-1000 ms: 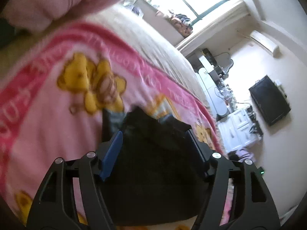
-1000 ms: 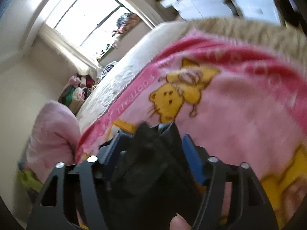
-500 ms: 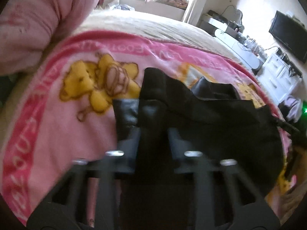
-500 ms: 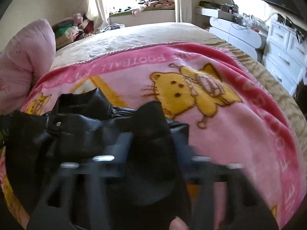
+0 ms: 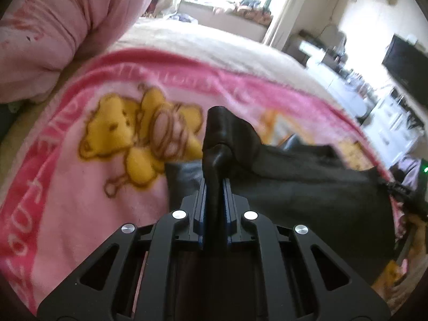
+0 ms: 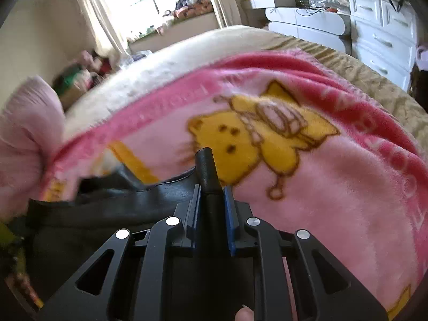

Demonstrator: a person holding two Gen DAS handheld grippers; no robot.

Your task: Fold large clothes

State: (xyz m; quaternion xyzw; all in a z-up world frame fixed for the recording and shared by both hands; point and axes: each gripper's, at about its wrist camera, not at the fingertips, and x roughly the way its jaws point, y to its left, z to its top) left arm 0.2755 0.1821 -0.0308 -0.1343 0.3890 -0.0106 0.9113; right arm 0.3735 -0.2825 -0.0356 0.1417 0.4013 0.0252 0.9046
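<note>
Grip step is where I am: both grippers are clamped on the black garment [image 5: 307,187], which lies bunched on the pink blanket [image 5: 67,174] on the bed [image 5: 214,40]. Left gripper [image 5: 214,195] has its blue pads [image 5: 202,200] pressed on a rolled-up edge of the fabric; that edge pokes up past the tips. Right gripper [image 6: 211,200] pinches another narrow ridge of the same garment [image 6: 107,208], jaws nearly together on it.

My read: two corners or edges are secured, the fold itself is not made yet. Next move calls for lifting both ends together, keeping them level so the cloth hangs flat, then laying one half over the other. Fabric looks thick and leathery, so it may resist a clean crease.

View differences:
- Left wrist view shows the bulk of the garment spreading off to the right, plus a dark screen [image 5: 406,61] on the wall.
- Right wrist view shows the garment trailing left toward a pink pillow [image 6: 24,133], white drawers [image 6: 379,21], and a fingertip [image 6: 244,315] at the bottom edge.
</note>
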